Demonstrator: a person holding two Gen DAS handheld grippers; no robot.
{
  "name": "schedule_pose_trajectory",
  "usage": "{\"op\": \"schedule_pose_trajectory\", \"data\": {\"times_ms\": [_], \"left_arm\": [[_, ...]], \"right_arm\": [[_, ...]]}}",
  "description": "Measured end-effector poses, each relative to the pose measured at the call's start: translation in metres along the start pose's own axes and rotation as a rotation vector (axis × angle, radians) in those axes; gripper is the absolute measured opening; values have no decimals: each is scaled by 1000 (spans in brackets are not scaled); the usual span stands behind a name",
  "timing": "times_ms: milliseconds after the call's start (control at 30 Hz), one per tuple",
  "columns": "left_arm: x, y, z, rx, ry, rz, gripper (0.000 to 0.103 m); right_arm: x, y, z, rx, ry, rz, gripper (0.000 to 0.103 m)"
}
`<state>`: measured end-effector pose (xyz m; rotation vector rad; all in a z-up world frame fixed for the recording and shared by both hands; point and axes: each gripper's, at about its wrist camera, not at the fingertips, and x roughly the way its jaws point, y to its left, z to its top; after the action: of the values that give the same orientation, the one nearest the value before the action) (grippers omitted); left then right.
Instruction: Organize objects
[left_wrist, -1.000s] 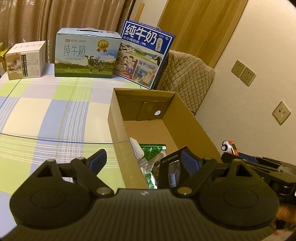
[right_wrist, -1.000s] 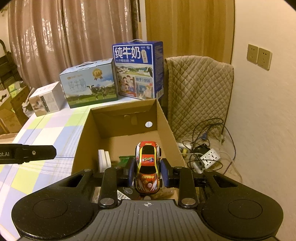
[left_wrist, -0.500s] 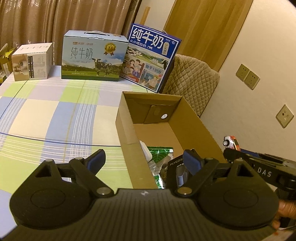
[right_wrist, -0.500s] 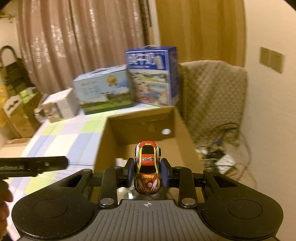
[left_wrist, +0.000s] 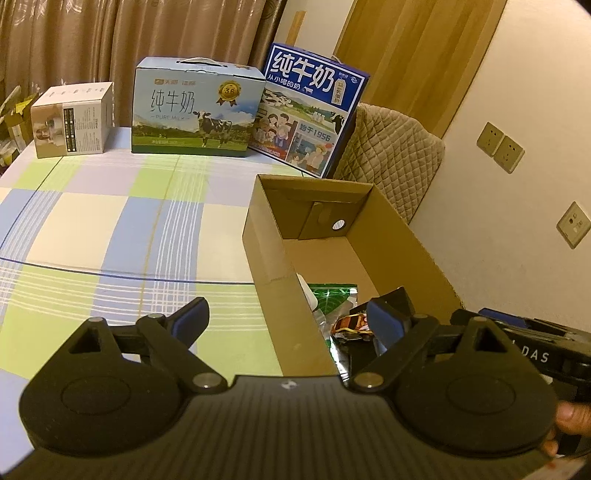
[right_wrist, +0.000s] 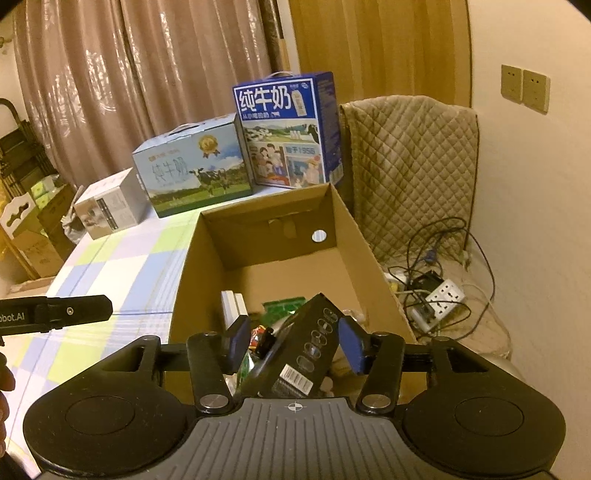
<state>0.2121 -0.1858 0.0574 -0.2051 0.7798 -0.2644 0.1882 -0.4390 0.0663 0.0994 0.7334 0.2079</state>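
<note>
An open cardboard box (left_wrist: 406, 236) (right_wrist: 354, 236) stands at the right edge of the checked tablecloth. A red and yellow toy car (left_wrist: 351, 325) (right_wrist: 260, 338) lies loose inside it, beside a black carton (right_wrist: 306, 343), a green packet (left_wrist: 332, 299) and a white item (right_wrist: 232, 306). My right gripper (right_wrist: 295, 332) hovers over the box's near end. Its jaws are opening and its pads touch nothing. My left gripper (left_wrist: 290, 317) is open and still widening, with its fingers either side of the box's left wall and nothing held.
Two milk cartons (left_wrist: 195, 107) (left_wrist: 310, 110) and a small white box (left_wrist: 72, 118) line the far edge of the table. A quilted cover (right_wrist: 410, 166) drapes a chair behind the box. A power strip and cables (right_wrist: 439, 295) lie on the floor at right.
The right gripper's jaws have parted and the toy car has dropped from between them into the cardboard box. The left gripper has widened slightly and has hardly moved.
</note>
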Motion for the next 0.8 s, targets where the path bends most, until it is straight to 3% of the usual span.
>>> {"op": "schedule_pose_trajectory", "data": {"times_ms": [200,467,800], "left_arm": [[-11,-5,-8,54,-37,43,102],[-27,-4,-19,103,-58,79,102],[-50,-2,-31,85,-26,70,102]], "right_arm": [[-15,3,-6,-2,2,-22,55],[-35,14,-13,-9,-1,-47,61],[-56,38,-23,-30,-6,-52,66]]}}
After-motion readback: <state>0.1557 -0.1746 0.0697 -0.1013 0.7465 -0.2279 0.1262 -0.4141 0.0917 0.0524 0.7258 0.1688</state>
